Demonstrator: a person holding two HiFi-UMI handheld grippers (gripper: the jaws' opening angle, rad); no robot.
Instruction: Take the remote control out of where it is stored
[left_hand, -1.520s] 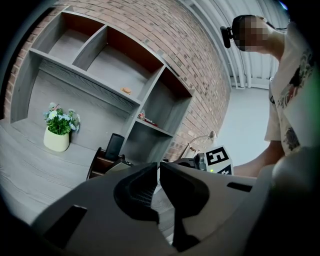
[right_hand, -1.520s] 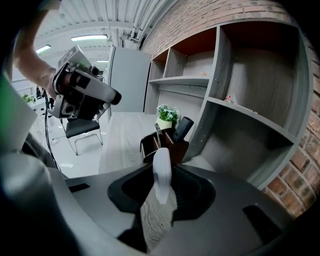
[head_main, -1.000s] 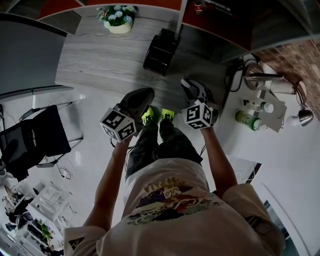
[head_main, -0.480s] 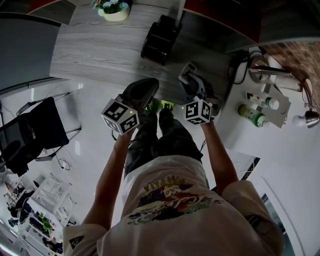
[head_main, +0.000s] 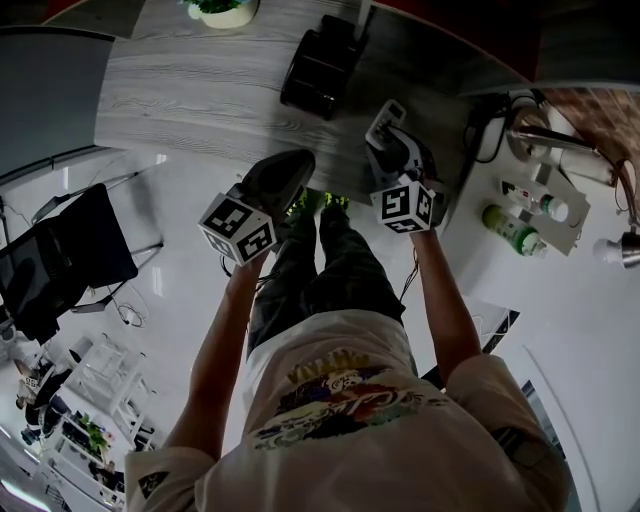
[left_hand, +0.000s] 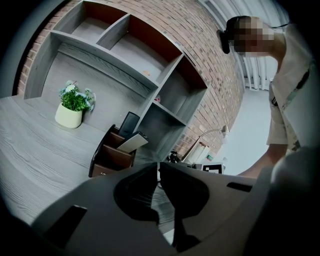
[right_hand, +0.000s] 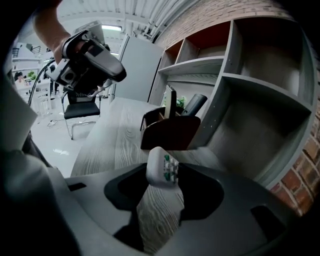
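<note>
- The grey wood-grain desk (head_main: 200, 90) lies under and ahead of both grippers. The right gripper view shows its bare top directly below the jaws, which suits a set-down.
- The dark brown wooden desk holder (head_main: 320, 72) stands further back on the desk, well apart from the right gripper. A black slab-shaped thing and a pale flat one are left leaning in it.
- The right gripper (right_hand: 162, 176) is where the change is. Its jaws have just been opening and now stand part-way apart, with the remote between them and its sides against the tips. I judge the grip to be loosening rather than gone.
- The left gripper (left_hand: 159, 172) has its jaws closed together on nothing and hangs beside the right one, off the desk's near edge.
- The white remote control with green buttons (right_hand: 160, 165) is out of the holder. It sits at the right jaws' tips, pointing away over the desk with its button face turned to the right.
- The removal itself looks done. What seems left is letting the remote settle on the desk.
</note>
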